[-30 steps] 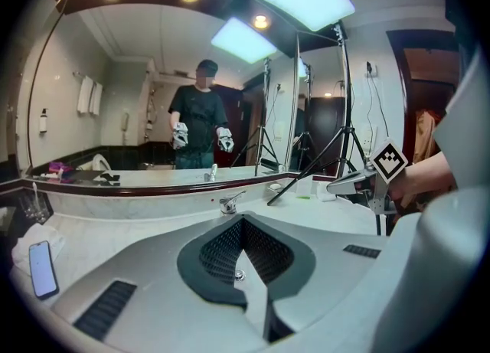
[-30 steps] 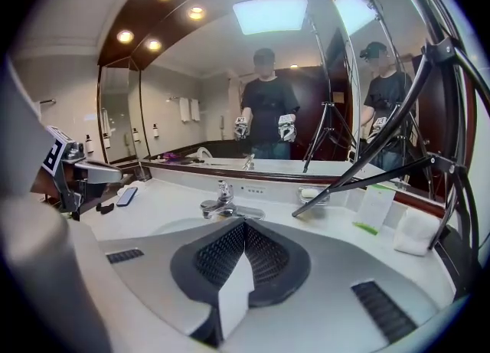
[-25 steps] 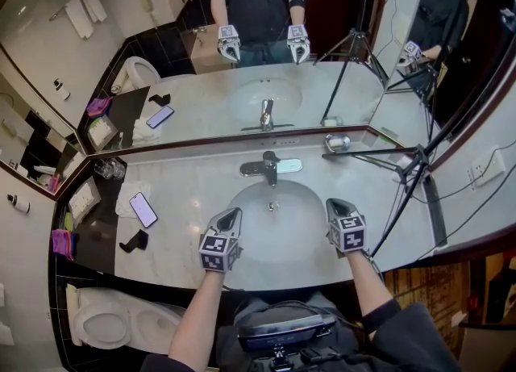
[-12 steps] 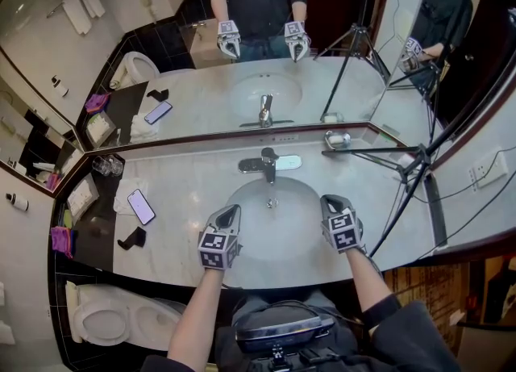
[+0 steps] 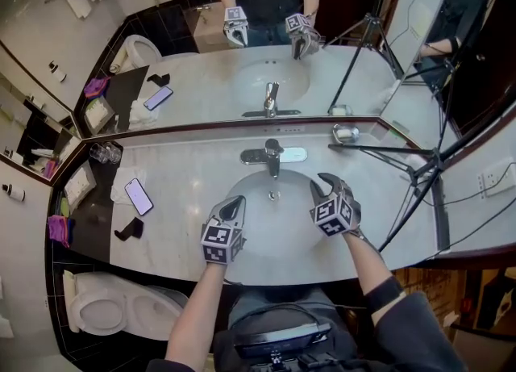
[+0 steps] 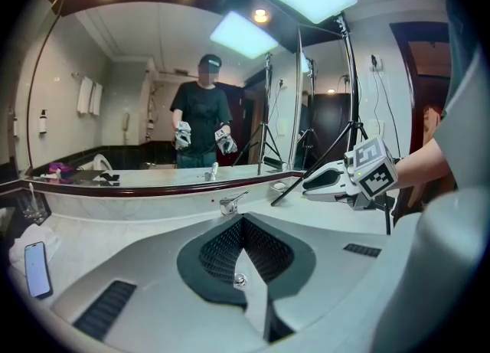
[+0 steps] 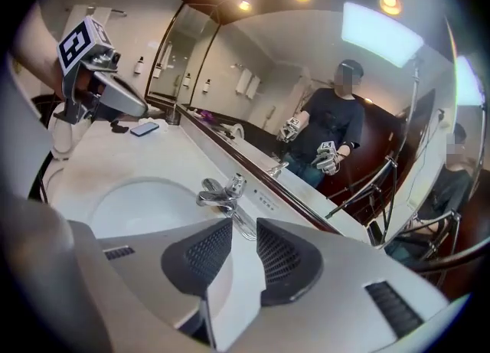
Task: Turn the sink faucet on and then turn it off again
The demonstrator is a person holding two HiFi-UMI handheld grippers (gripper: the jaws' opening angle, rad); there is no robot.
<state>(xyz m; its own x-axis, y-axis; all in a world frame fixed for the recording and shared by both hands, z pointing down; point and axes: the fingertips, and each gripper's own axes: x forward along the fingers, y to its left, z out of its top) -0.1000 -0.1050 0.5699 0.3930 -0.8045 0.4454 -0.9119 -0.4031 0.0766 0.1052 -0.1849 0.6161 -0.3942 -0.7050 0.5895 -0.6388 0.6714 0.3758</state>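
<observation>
As the right gripper [image 5: 323,185] has just been opening, empty, toward the faucet [image 5: 272,155], its jaws should straddle the lever squarely. The left gripper [image 5: 233,203] hangs pressed together, empty.

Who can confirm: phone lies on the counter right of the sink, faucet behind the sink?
Wrong side. The phone lies on the counter left of the sink, as the head view shows. The faucet does stand behind the sink.
</observation>
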